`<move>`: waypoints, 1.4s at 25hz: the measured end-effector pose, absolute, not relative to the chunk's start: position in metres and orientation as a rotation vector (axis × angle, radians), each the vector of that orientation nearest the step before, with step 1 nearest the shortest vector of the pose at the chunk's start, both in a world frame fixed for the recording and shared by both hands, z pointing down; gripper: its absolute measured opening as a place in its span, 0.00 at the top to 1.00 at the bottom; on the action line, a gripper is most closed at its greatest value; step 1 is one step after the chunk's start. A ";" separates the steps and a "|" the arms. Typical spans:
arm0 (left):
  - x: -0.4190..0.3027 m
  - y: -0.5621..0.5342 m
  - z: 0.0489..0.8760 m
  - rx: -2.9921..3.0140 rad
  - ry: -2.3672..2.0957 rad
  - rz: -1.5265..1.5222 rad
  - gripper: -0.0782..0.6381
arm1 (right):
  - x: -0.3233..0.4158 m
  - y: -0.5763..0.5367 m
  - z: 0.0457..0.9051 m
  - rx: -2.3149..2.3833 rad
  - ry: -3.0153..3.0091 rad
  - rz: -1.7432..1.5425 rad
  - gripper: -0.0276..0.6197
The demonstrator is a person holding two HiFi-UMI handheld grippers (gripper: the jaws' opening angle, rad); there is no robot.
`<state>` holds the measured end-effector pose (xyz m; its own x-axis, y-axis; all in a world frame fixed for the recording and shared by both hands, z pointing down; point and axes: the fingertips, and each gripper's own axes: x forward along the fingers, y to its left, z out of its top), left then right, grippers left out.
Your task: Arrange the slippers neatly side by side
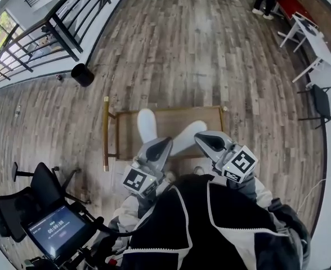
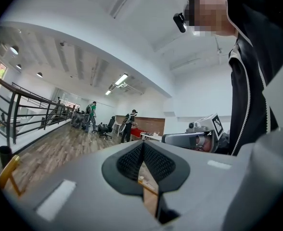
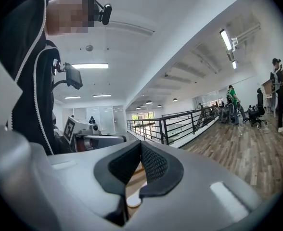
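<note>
Two white slippers lie on a low wooden table (image 1: 210,117) in the head view. One slipper (image 1: 146,123) points away at the left. The other slipper (image 1: 189,136) lies slanted to its right, and their near ends are hidden under the grippers. My left gripper (image 1: 160,146) hovers over the left slipper's near end, shut and empty. My right gripper (image 1: 208,141) hangs by the slanted slipper, also shut with nothing in it. The left gripper view shows closed jaws (image 2: 142,146) aimed across the room, and the right gripper view shows the same (image 3: 140,148).
A black bin (image 1: 82,75) stands near the railing (image 1: 53,27) at the upper left. Office chairs (image 1: 36,190) and a tablet screen (image 1: 56,229) crowd the lower left. A white desk (image 1: 309,35) and a dark chair (image 1: 329,101) stand at the right. People stand far off.
</note>
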<state>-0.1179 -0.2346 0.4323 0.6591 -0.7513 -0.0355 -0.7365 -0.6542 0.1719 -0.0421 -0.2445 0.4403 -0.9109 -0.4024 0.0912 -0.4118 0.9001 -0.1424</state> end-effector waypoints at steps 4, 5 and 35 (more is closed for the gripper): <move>-0.131 -0.242 0.446 2.669 -1.284 -0.096 0.87 | -0.046 -0.245 0.432 0.594 -3.020 0.248 0.93; -0.129 -0.243 0.455 2.656 -1.300 -0.080 0.87 | -0.041 -0.243 0.434 0.585 -3.024 0.244 0.93; -0.226 -0.313 0.780 1.849 -1.431 0.666 0.52 | 0.031 -0.214 0.449 0.828 -2.924 0.194 0.95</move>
<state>-0.2257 -0.3133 0.7796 0.2589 -0.6086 0.7500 -0.9658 -0.1490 0.2124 0.0306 -0.2141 0.4492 -0.8478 -0.5150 0.1267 -0.5273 0.8442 -0.0962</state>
